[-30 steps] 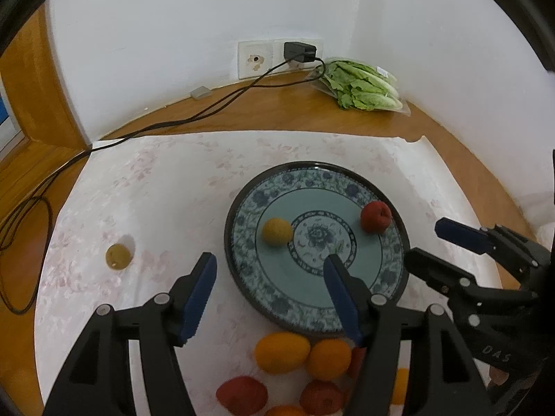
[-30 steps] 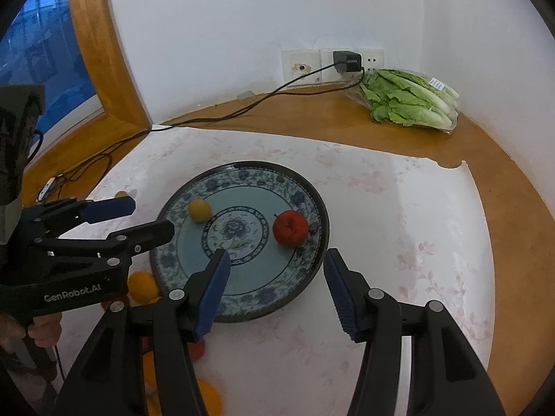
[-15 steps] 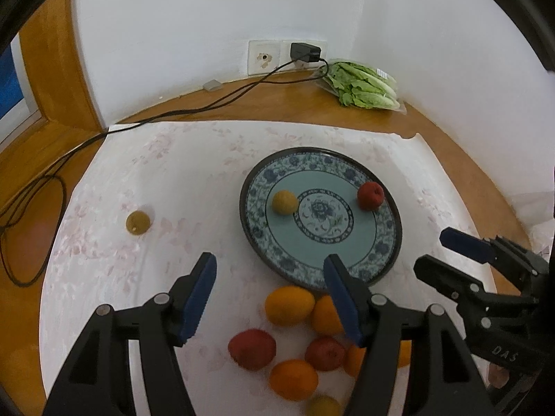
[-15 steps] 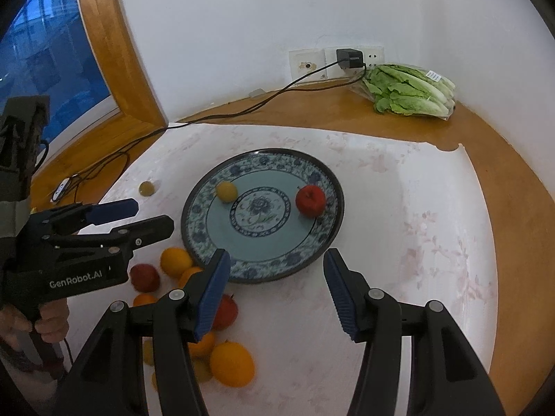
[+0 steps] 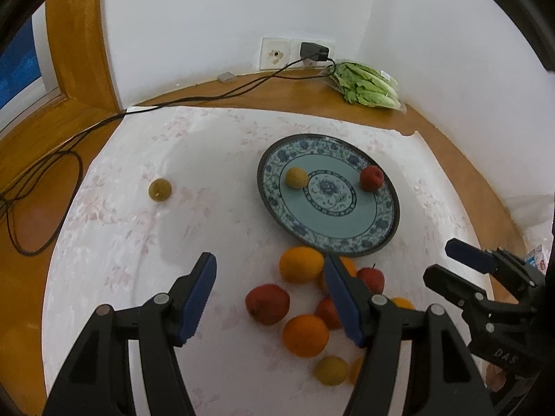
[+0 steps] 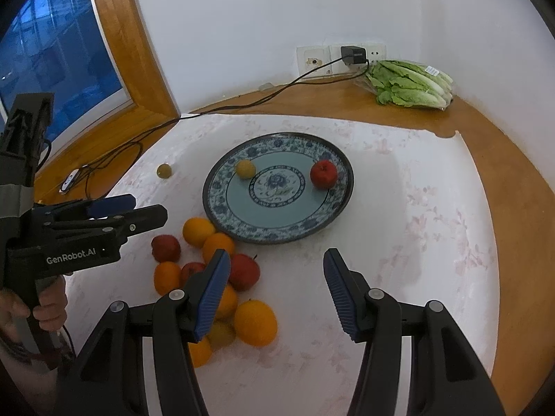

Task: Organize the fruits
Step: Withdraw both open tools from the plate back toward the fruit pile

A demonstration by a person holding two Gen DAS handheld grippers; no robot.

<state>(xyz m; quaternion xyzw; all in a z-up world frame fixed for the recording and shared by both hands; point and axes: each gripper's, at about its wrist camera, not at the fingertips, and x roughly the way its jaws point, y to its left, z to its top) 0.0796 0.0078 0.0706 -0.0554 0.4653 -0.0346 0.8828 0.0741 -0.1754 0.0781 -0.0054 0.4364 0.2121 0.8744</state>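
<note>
A blue patterned plate (image 5: 381, 239) (image 6: 222, 215) lies on the white cloth and holds a red apple (image 5: 372, 178) (image 6: 323, 174) and a small yellow fruit (image 5: 296, 177) (image 6: 245, 168). A heap of oranges (image 5: 305, 335) (image 6: 256, 322) and red apples (image 5: 267, 303) (image 6: 165, 248) lies just in front of the plate. A lone greenish fruit (image 5: 160, 190) (image 6: 164, 171) sits apart to the left. My left gripper (image 5: 269, 294) (image 6: 138, 209) hovers open over the heap's left side. My right gripper (image 6: 277, 291) (image 5: 447, 260) hangs open over bare cloth to the right of the heap. Neither holds anything.
A bag of lettuce (image 5: 366, 85) (image 6: 409, 83) lies in the far corner by the wall sockets. A black cable (image 5: 69, 145) runs from the plug along the wooden sill at left. A hand (image 6: 41, 306) grips the left tool's handle. A window (image 6: 52, 52) is at left.
Both grippers have pulled back from the plate; it now looks smaller and farther, and the fruit heap has come fully into view below them. Both still stand apart as before.
</note>
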